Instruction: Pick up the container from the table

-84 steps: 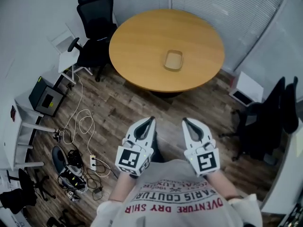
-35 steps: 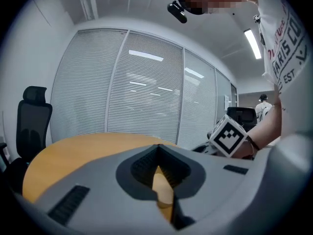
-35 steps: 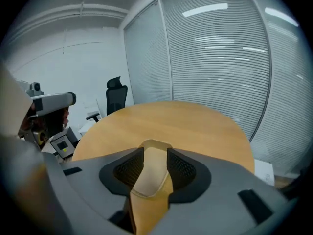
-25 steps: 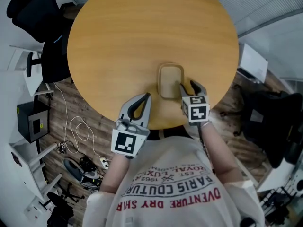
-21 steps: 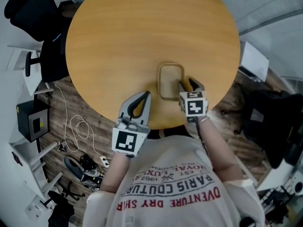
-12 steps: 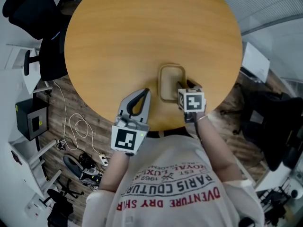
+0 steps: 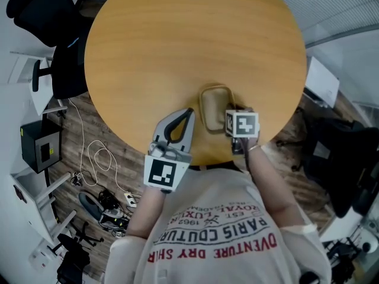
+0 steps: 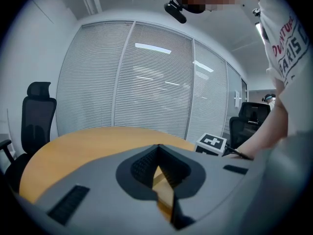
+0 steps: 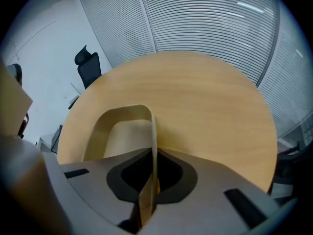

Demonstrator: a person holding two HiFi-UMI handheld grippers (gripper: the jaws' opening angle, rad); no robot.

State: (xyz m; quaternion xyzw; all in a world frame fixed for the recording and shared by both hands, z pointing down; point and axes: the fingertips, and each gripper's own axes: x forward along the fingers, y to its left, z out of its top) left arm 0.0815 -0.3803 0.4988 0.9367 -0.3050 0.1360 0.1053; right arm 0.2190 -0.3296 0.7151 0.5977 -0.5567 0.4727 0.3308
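Container (image 7: 214, 107) sits on counter (image 7: 177, 34); right gripper (image 9: 152, 180) closing, container's right wall between jaws, pads pinching it; left gripper (image 7: 187, 113) just left of container, jaws together, empty. Thin wall likely to flex; firm the pinch first, then lift straight, level.

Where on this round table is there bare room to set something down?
The whole far half of the table, from the container to the far rim, is bare, as is the left side toward the black chair. It is crowded only at the near rim: the right gripper, jaws closing on the container's wall, and the left gripper beside it.
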